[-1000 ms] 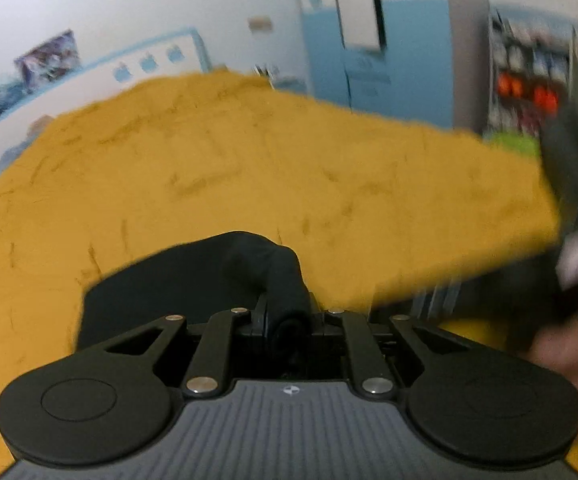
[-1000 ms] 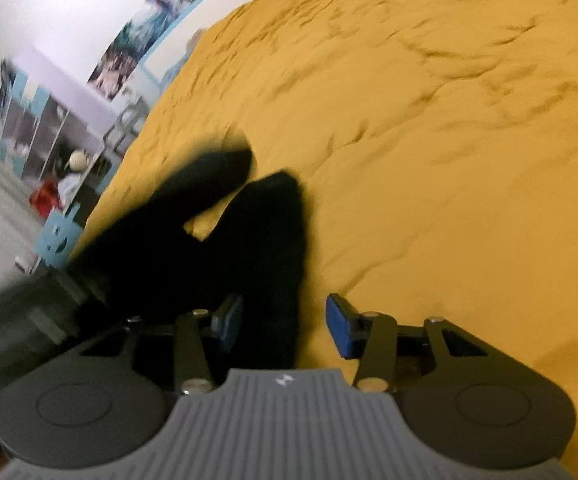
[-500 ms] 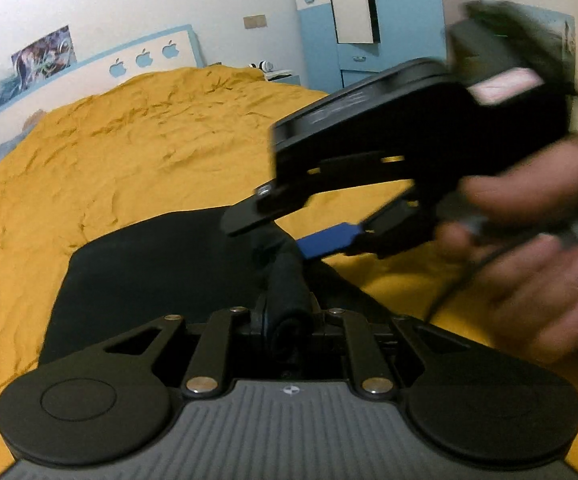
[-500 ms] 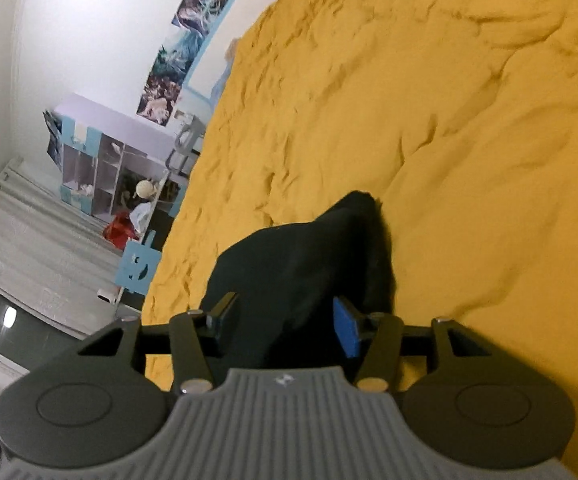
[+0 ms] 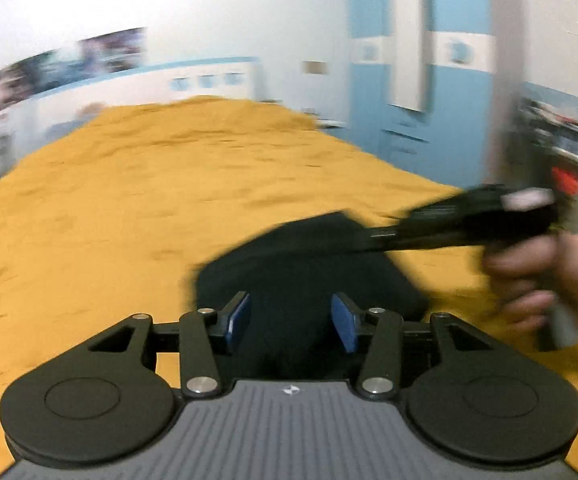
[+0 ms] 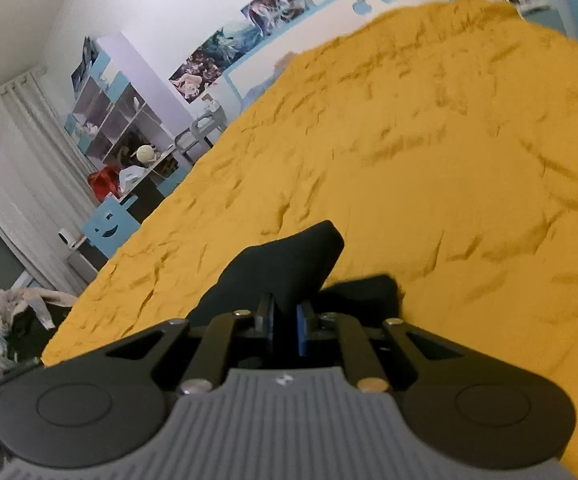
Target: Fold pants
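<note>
Right claw (image 6: 285,320) is clamped on a raised fold of the black fabric pants (image 6: 289,264); its jaws have just been closing, and the blue pads now pinch cloth between them. Left claw (image 5: 291,322) stands apart, its jaws having just been opening, with dark cloth lying between the blue pads (image 5: 237,316) but not pressed by them. The pants lie bunched on the mustard-yellow quilted bed cover (image 5: 129,208), at its near edge, well short of the headboard end. In the left wrist view a person's hand (image 5: 545,280) carries the right claw at the pants' right side.

Judgement: a hand-over of the grip is in progress, partway through a fold. Next move calls for the left claw to take a fresh hold on a free edge of the pants, then both to carry the cloth over flat.
</note>
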